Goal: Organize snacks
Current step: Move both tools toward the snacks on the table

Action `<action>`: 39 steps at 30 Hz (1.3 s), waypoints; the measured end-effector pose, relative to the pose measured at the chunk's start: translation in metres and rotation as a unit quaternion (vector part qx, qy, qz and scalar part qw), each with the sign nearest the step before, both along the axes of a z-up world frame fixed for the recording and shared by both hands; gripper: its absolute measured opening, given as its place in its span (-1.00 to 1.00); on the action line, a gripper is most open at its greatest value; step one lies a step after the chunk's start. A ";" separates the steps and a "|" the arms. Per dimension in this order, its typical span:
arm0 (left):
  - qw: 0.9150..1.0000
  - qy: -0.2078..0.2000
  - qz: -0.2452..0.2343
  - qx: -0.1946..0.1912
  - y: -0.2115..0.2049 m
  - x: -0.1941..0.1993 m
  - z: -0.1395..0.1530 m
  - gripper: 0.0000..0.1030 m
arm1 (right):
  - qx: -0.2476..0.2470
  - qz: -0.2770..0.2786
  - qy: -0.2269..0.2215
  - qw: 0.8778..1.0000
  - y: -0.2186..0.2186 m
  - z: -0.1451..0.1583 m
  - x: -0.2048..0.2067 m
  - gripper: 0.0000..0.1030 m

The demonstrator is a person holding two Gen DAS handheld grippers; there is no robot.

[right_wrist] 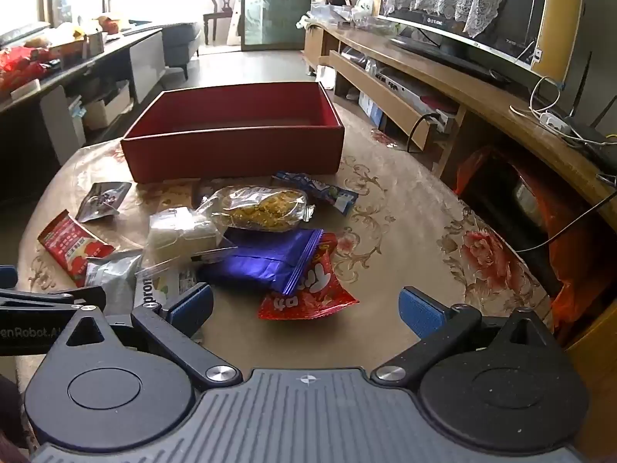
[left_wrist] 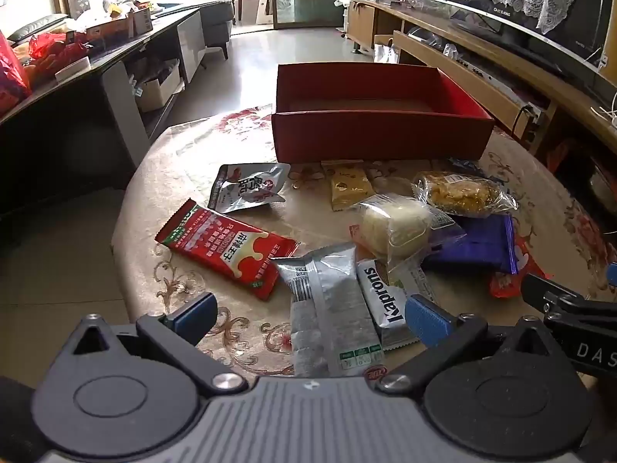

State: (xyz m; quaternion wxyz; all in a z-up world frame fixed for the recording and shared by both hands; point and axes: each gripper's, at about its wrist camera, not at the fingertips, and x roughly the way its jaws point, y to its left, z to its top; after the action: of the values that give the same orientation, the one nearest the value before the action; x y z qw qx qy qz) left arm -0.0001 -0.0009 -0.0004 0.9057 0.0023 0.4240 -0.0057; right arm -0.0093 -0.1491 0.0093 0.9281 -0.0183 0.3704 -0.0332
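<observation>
We hover both claws over the round table [right_wrist: 405,208], holding nothing: our left gripper [left_wrist: 310,318] gapes wide above the silver packet [left_wrist: 327,308], our right gripper [right_wrist: 304,306] wide near the red packet [right_wrist: 308,297]. Snacks lie scattered before the red box [right_wrist: 235,150], none inside.
</observation>
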 end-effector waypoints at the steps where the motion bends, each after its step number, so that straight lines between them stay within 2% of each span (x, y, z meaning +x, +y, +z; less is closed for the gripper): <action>1: 1.000 0.001 -0.002 0.000 -0.001 0.000 -0.001 1.00 | 0.004 0.000 0.002 1.000 0.000 0.000 0.001 1.00; 3: 1.000 -0.002 -0.002 -0.014 0.005 -0.003 -0.003 1.00 | 0.003 0.001 0.001 1.000 0.000 -0.001 0.001 1.00; 6: 1.000 0.002 -0.006 -0.015 0.010 -0.006 -0.005 1.00 | 0.001 0.002 0.000 1.000 0.001 -0.001 0.002 1.00; 8: 1.000 0.012 0.000 -0.001 0.001 0.002 -0.007 1.00 | 0.000 0.003 0.000 1.000 0.001 -0.001 0.001 1.00; 10: 1.000 0.017 -0.001 -0.002 0.001 0.002 -0.006 1.00 | 0.003 0.005 0.008 1.000 0.004 -0.009 0.005 1.00; 39: 0.999 0.042 0.005 -0.008 0.004 0.006 -0.013 1.00 | 0.001 0.016 0.029 0.999 0.004 -0.008 0.004 1.00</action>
State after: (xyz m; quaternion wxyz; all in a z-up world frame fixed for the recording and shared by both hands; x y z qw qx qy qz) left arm 0.0062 0.0033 -0.0137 0.8871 -0.0074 0.4614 -0.0046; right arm -0.0051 -0.1447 0.0016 0.9175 -0.0241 0.3967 -0.0179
